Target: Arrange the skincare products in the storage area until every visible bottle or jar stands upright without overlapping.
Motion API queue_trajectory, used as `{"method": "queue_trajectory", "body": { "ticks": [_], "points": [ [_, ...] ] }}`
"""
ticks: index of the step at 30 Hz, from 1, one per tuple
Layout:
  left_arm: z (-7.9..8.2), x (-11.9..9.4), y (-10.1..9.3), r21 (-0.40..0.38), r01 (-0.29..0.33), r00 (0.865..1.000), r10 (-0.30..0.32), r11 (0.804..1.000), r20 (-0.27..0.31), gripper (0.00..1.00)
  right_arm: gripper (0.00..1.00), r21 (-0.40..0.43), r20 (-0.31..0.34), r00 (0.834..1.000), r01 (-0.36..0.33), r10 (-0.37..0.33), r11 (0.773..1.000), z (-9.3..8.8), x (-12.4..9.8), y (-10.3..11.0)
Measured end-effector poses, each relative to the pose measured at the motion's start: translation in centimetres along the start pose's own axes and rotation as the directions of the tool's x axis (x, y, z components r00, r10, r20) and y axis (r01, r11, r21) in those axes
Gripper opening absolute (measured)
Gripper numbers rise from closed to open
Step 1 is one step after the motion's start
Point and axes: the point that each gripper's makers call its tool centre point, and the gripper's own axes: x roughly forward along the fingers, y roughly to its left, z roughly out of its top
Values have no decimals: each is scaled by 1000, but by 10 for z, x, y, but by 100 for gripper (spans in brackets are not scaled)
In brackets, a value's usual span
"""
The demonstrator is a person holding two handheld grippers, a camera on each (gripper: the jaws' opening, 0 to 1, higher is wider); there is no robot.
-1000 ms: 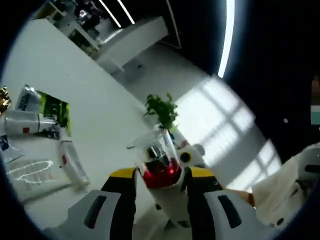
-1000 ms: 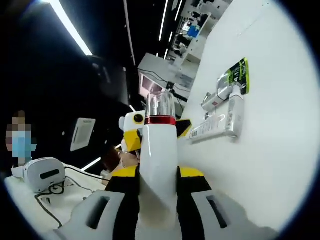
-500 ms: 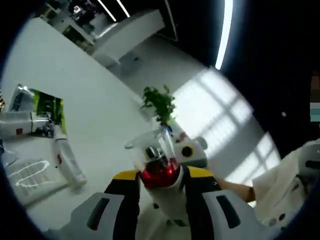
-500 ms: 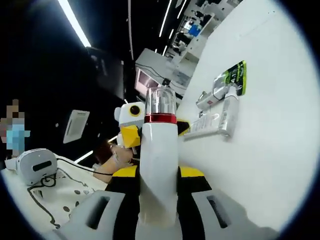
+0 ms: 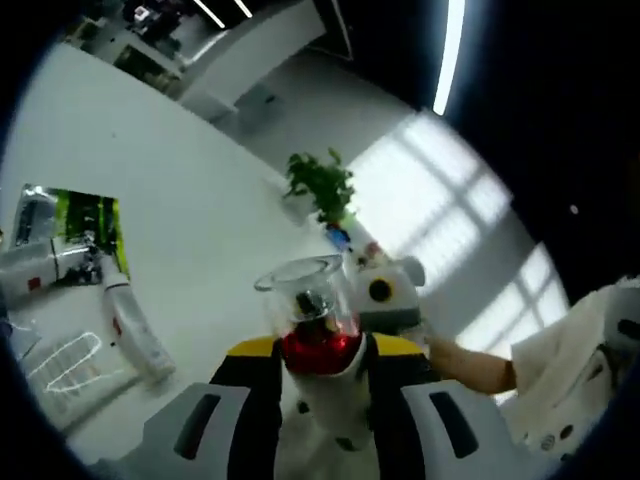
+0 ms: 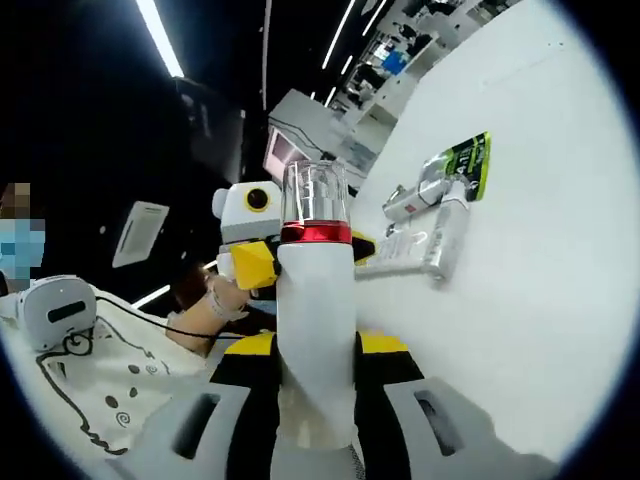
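A white bottle (image 6: 316, 330) with a red collar and clear cap stands between the jaws of my right gripper (image 6: 318, 345), which is shut on its body. My left gripper (image 5: 322, 348) is shut on the same bottle (image 5: 322, 350) near the collar, so the cap points away from that camera. My left gripper's yellow tip (image 6: 248, 265) touches the collar in the right gripper view. My right gripper's white head (image 5: 385, 290) sits just behind the cap in the left gripper view. The bottle is held in the air off the white table (image 6: 540, 300).
On the table lie a green-black sachet (image 5: 88, 222), a white bottle on its side (image 5: 40, 272), a white tube (image 5: 135, 330) and a flat clear packet (image 5: 65, 362). The same group (image 6: 440, 205) is seen far off. A potted plant (image 5: 320, 185) stands at the table's far edge. A hand (image 5: 470, 365) holds the right gripper.
Both cameras have swung a little while the bottle stays held by both grippers. In the right gripper view the left gripper and its hand have come further into sight.
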Motion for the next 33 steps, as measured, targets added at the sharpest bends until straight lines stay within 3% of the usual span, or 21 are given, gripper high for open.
{"method": "queue_trajectory", "body": {
  "ticks": [6, 12, 19, 26, 33],
  "points": [
    [3, 2, -4, 79, -21, 1000, 23, 997, -20, 26, 27, -91, -16, 999, 39, -41, 995, 2, -3, -3],
    [1, 9, -2, 151, -64, 996, 74, 987, -58, 26, 28, -204, -46, 990, 121, -133, 972, 2, -7, -18],
    [9, 15, -1, 231, -102, 991, 119, 968, -60, 25, 28, -287, -10, 984, 169, -179, 943, 11, -13, -28],
    [13, 23, 5, 418, -151, 971, 213, 896, -106, 25, 28, -410, -16, 969, 217, -245, 886, 20, -14, -47],
    [18, 28, 8, 481, -198, 958, 273, 854, -90, 25, 28, -504, 15, 958, 256, -287, 825, 32, -13, -61]
  ]
}}
